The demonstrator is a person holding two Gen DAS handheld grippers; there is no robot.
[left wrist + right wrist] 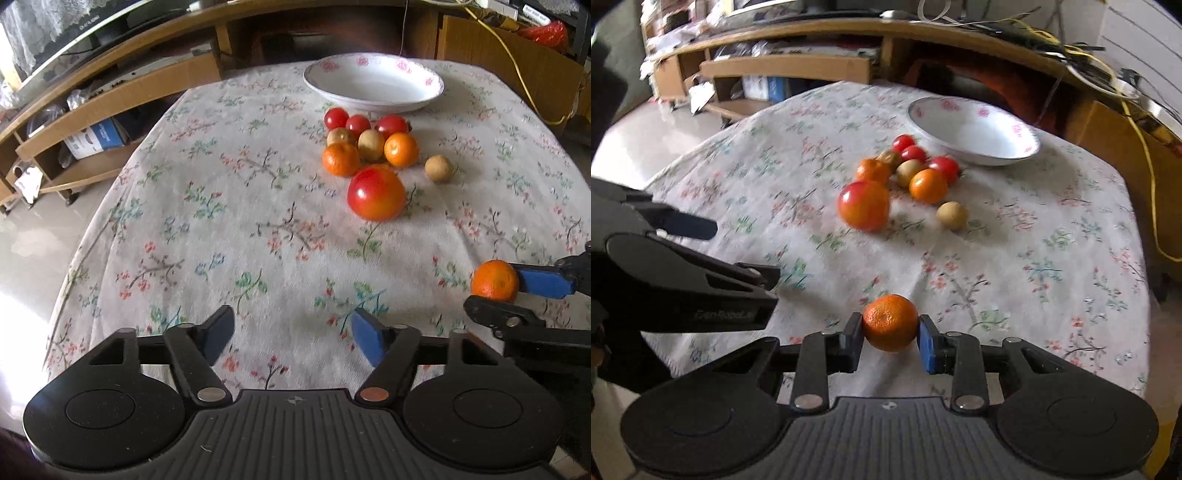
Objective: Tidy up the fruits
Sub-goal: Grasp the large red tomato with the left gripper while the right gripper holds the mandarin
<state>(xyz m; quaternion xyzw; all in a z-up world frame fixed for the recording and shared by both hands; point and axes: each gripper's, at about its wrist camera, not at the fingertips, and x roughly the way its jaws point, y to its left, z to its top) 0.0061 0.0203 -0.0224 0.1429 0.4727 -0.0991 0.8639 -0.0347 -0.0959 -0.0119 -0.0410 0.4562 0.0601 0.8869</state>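
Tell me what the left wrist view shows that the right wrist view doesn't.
Only the left wrist view shows the left tongs from behind, open and empty, both blue pads apart.

Only the right wrist view shows the right tongs head-on, shut on a mandarin, pads pressing both its sides.

Both show that held mandarin, the empty floral bowl, the big tomato and the loose fruit on the floral tablecloth.

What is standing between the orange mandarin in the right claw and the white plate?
The fruit pile, with the big red apple nearest, lies on the tablecloth between the held mandarin and the flower-rimmed plate.
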